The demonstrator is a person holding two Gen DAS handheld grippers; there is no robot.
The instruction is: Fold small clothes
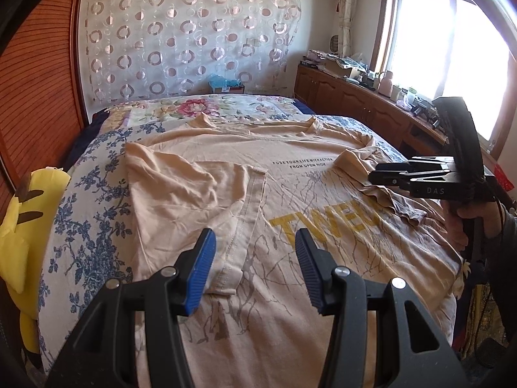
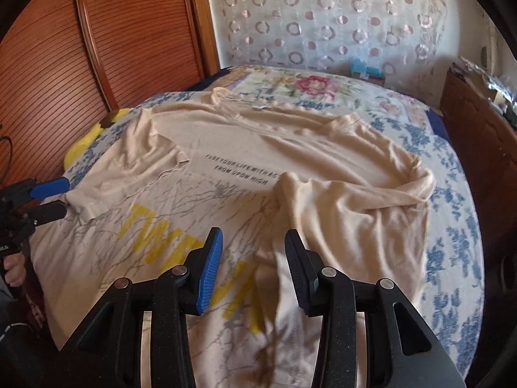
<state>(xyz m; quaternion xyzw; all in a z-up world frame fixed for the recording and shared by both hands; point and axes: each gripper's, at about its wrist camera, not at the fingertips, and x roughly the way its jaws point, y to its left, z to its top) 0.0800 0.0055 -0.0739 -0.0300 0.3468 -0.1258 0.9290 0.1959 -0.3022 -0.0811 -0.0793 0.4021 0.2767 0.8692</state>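
Note:
A peach T-shirt with yellow letters and grey branch print lies flat on the bed; it also shows in the right wrist view. Both sleeves are folded in over the body: the left sleeve and the right sleeve. My left gripper is open and empty, just above the left sleeve's hem. My right gripper is open and empty above the right sleeve's lower edge. The right gripper also shows from the side in the left wrist view, and the left gripper in the right wrist view.
The bed has a blue floral cover and a flowered quilt at the far end. A yellow plush toy lies at the left edge. A wooden sideboard with clutter runs under the window on the right. A slatted wooden wall stands left.

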